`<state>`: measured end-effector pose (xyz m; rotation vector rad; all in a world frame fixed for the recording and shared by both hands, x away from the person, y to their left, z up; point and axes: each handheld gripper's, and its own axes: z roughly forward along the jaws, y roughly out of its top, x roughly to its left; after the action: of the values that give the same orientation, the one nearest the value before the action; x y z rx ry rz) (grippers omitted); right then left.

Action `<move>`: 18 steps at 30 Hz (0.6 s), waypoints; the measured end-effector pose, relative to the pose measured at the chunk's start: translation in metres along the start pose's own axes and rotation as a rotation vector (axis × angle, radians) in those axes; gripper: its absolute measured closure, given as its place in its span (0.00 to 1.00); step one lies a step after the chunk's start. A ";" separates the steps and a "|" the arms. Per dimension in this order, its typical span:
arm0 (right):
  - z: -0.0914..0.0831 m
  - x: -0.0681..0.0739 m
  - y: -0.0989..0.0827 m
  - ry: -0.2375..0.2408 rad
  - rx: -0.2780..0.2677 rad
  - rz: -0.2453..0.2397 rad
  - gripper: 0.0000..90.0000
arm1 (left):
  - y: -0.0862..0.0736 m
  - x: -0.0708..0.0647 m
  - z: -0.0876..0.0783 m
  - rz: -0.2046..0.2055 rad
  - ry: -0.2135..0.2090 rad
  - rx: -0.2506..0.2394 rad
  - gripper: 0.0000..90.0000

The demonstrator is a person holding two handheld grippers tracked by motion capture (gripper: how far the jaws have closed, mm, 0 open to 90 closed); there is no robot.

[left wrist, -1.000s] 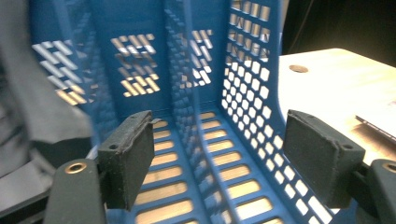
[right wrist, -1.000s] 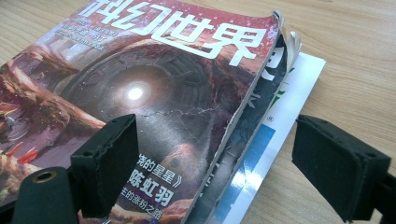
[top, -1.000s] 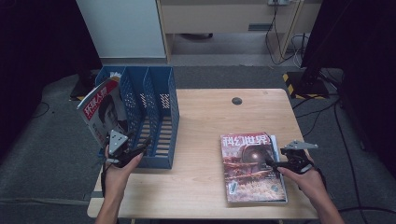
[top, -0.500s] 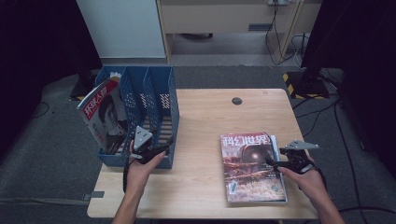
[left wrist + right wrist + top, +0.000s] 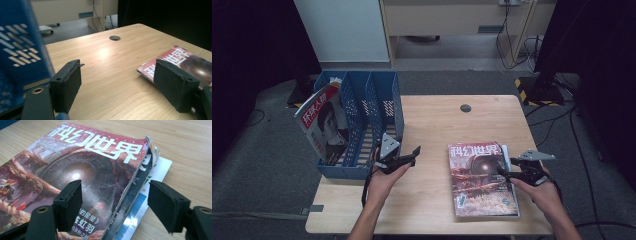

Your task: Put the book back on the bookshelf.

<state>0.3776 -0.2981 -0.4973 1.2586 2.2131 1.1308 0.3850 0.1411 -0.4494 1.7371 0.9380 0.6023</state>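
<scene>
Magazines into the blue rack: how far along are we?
Done: one magazine stands in the blue rack, in its left-hand slot. In hand: the right gripper straddles the right edge of the red-covered magazine on top of the table's stack; its jaws have just been closing but don't clamp it yet. The left gripper is open and empty. Left: lifting that stack's magazines into the rack.

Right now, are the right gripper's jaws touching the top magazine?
Cannot tell. In the right gripper view the right gripper straddles the top magazine's edge, jaws just closing, contact unclear.
</scene>
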 end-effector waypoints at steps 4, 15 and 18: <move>-0.002 0.000 0.001 -0.006 -0.009 -0.005 0.36 | -0.001 -0.007 0.010 -0.019 -0.021 -0.002 0.24; -0.002 0.004 0.002 0.008 -0.023 -0.026 0.46 | -0.004 -0.034 0.039 0.003 -0.105 0.061 0.19; -0.002 0.005 0.003 0.011 -0.033 -0.029 0.49 | -0.007 -0.042 0.048 0.007 -0.123 0.082 0.18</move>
<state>0.3754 -0.2942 -0.4933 1.2056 2.2045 1.1610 0.3953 0.0817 -0.4710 1.8295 0.8806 0.4616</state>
